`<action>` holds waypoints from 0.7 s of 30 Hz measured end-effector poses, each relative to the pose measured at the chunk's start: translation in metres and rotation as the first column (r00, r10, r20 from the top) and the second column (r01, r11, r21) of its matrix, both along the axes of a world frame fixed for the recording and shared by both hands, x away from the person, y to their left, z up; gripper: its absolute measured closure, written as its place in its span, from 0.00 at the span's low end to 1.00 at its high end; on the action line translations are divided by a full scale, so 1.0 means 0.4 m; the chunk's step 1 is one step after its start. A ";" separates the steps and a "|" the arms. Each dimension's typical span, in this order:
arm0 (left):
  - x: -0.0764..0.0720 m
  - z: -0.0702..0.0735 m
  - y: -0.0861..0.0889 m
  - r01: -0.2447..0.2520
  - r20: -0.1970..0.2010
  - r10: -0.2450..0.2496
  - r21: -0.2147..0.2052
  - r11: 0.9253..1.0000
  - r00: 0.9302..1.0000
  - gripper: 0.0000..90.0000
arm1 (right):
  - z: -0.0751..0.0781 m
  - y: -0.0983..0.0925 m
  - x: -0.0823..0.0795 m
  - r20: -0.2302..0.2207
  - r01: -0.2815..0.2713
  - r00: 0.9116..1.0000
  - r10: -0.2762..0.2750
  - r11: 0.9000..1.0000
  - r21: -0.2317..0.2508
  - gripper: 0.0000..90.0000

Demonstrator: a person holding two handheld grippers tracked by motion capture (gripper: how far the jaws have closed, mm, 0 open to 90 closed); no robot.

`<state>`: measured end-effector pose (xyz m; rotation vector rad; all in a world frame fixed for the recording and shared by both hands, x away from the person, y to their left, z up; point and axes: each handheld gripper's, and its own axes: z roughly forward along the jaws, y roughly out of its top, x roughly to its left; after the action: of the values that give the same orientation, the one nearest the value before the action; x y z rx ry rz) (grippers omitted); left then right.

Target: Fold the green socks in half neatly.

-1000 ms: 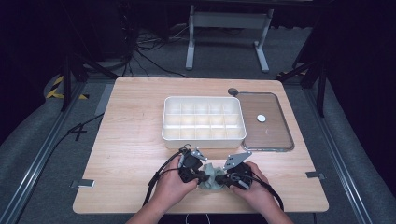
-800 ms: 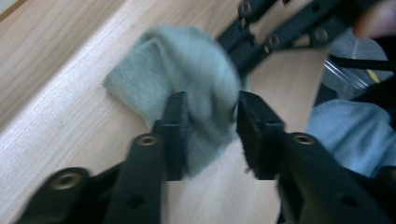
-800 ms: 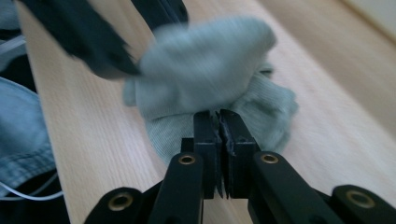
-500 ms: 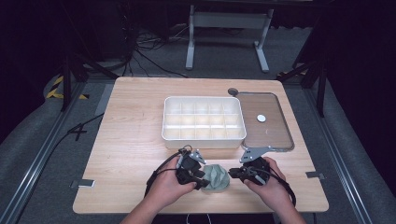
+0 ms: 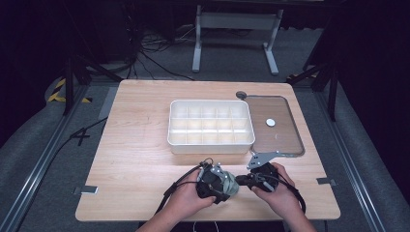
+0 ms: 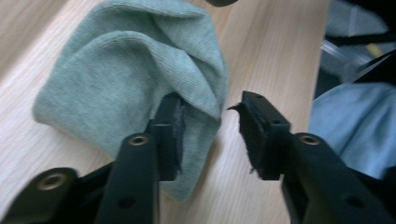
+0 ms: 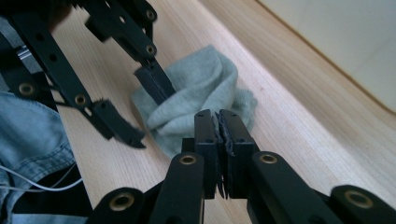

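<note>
A crumpled grey-green cloth (image 5: 231,184) lies near the table's front edge, between my two grippers. My left gripper (image 5: 226,186) points at it from the left. In the left gripper view the jaws (image 6: 210,126) stand apart and have just been opening. A fold of the cloth (image 6: 126,70) lies loosely between them, and the left pad (image 6: 170,135) rests against it. My right gripper (image 5: 240,180) is just right of the cloth, its pads (image 7: 217,126) pressed together with nothing between them. The right gripper view also shows the cloth (image 7: 205,88) and the open left gripper (image 7: 140,105).
A white compartment tray (image 5: 211,145) stands mid-table behind the grippers. A clear tinted lid (image 5: 280,140) with a small white disc (image 5: 270,123) on it lies to the tray's right. Bare wooden table (image 5: 135,145) stretches to the left. The person's blue denim (image 6: 350,126) is close behind the front edge.
Both grippers were closed together on the cloth. The right gripper has drawn away to the right and up, the left jaws have opened, and the cloth has dropped onto the table.
</note>
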<state>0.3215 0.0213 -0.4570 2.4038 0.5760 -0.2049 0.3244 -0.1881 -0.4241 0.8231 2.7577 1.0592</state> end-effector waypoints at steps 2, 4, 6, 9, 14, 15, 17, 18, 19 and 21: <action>-0.002 -0.002 -0.001 0.008 -0.007 -0.009 -0.011 1.000 1.000 0.60 | 0.007 0.008 -0.005 0.010 -0.003 1.000 0.003 1.000 0.003 0.96; -0.004 -0.003 -0.004 0.012 0.006 -0.012 -0.017 1.000 1.000 0.57 | 0.012 0.024 -0.013 0.033 -0.022 0.999 0.022 1.000 0.018 0.96; -0.006 -0.003 -0.006 0.016 0.006 -0.015 -0.016 1.000 1.000 0.55 | 0.012 0.038 -0.016 0.049 -0.033 0.998 0.032 0.999 0.030 0.95; -0.008 -0.002 -0.005 0.021 0.018 -0.021 -0.008 1.000 1.000 0.55 | 0.002 0.065 -0.017 0.067 -0.047 0.997 0.042 0.996 0.072 0.91; -0.012 0.011 0.006 0.031 0.003 -0.031 -0.005 0.999 1.000 0.56 | -0.021 0.096 -0.007 0.061 -0.039 0.997 0.037 0.999 0.029 0.93; -0.010 0.018 0.014 0.030 0.002 -0.030 -0.012 0.999 1.000 0.57 | -0.023 0.093 -0.005 0.060 -0.042 0.997 0.040 0.999 0.018 0.93; -0.003 0.036 0.033 0.012 0.018 -0.011 -0.027 1.000 1.000 0.61 | -0.027 0.080 -0.003 0.041 -0.031 0.999 0.030 0.999 0.023 0.93; 0.002 0.045 0.042 -0.009 0.027 0.011 -0.050 0.999 1.000 0.63 | -0.029 0.074 -0.002 0.039 -0.023 0.999 0.022 1.000 0.019 0.93; 0.010 0.052 0.051 -0.043 0.048 0.047 -0.078 0.996 0.998 0.67 | -0.031 0.069 -0.002 0.033 -0.018 0.999 0.018 1.000 0.018 0.93; 0.018 0.055 0.057 -0.073 0.076 0.080 -0.094 0.993 0.994 0.71 | -0.033 0.065 -0.002 0.027 -0.019 0.999 0.018 1.000 0.020 0.93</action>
<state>0.3287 0.0441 -0.4351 2.2859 0.6077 -0.0991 0.3236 -0.1620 -0.4372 0.7816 2.7419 1.0950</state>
